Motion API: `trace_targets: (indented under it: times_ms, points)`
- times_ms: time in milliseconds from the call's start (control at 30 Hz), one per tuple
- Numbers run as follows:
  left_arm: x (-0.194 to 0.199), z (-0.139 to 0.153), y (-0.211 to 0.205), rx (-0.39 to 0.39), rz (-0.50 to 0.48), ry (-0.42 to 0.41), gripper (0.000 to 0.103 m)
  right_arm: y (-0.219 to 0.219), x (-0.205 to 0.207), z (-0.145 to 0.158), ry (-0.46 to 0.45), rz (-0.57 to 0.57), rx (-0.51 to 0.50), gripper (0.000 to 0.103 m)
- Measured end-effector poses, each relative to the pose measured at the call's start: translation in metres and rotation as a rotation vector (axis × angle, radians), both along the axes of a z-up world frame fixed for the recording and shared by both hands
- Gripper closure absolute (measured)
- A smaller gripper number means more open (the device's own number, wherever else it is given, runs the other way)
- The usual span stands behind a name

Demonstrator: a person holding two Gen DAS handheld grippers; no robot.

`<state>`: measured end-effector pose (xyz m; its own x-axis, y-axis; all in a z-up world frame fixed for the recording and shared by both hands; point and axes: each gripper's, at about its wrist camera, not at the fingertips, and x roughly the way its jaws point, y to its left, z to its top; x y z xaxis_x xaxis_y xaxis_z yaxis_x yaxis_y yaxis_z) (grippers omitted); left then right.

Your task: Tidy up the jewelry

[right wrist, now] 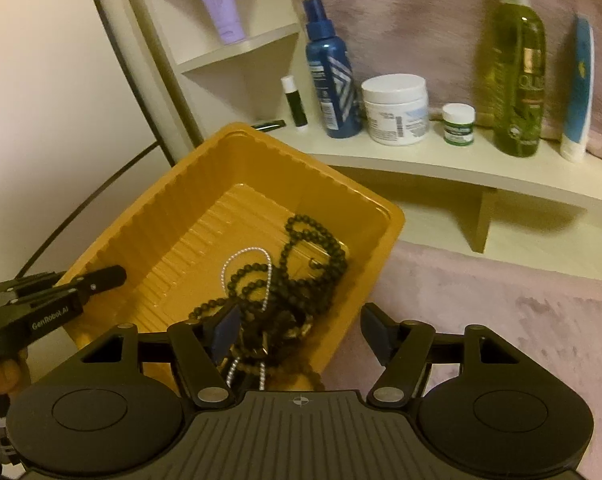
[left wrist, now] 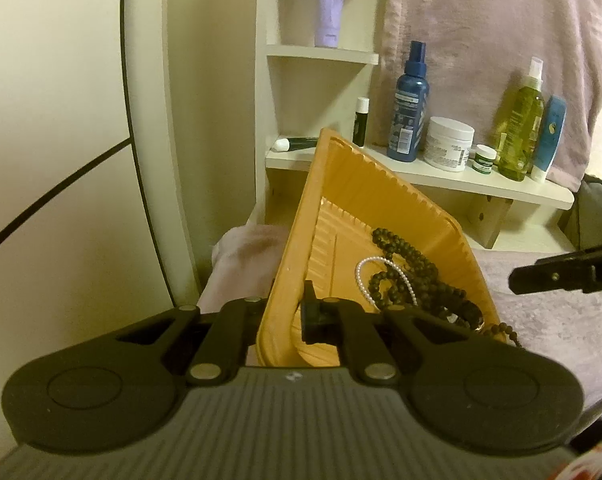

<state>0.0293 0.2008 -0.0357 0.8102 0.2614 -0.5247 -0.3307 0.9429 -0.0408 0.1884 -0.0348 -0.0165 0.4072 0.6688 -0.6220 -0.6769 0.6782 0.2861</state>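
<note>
Holding one tray (right wrist: 173,184): two black bead strands (right wrist: 301,264), one pearl bracelet (right wrist: 253,268).

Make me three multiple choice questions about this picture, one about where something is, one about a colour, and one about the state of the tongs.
1. Where do the dark bead necklaces lie?
A. On the shelf
B. In the tray
C. On the pink cloth

2. What colour is the tray?
A. Orange-yellow
B. White
C. Blue

3. How are the left tongs?
A. Wide open over the shelf
B. Shut on a bottle
C. Shut on the tray's rim

Answers:
1 B, the beads are heaped inside the tray beside a white pearl strand.
2 A, its ribbed walls are orange-yellow.
3 C, the rim passes between the closed pads, tilting the tray.
</note>
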Motion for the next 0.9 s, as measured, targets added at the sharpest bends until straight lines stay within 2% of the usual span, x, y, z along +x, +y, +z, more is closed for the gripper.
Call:
trace_targets:
  times_ms: [633, 800, 900]
  points:
    - [-0.004, -0.028, 0.039, -0.164, 0.047, 0.015, 0.089, -0.013, -0.006, -0.006, 0.028, -0.031, -0.025, 0.036]
    - [-0.008, -0.033, 0.048, -0.181, 0.088, 0.013, 0.079, -0.013, -0.01, -0.014, 0.075, -0.004, -0.017, 0.036]
    - [-0.01, -0.032, 0.051, -0.186, 0.099, 0.002, 0.079, -0.01, -0.012, -0.018, 0.098, 0.013, -0.012, 0.037]
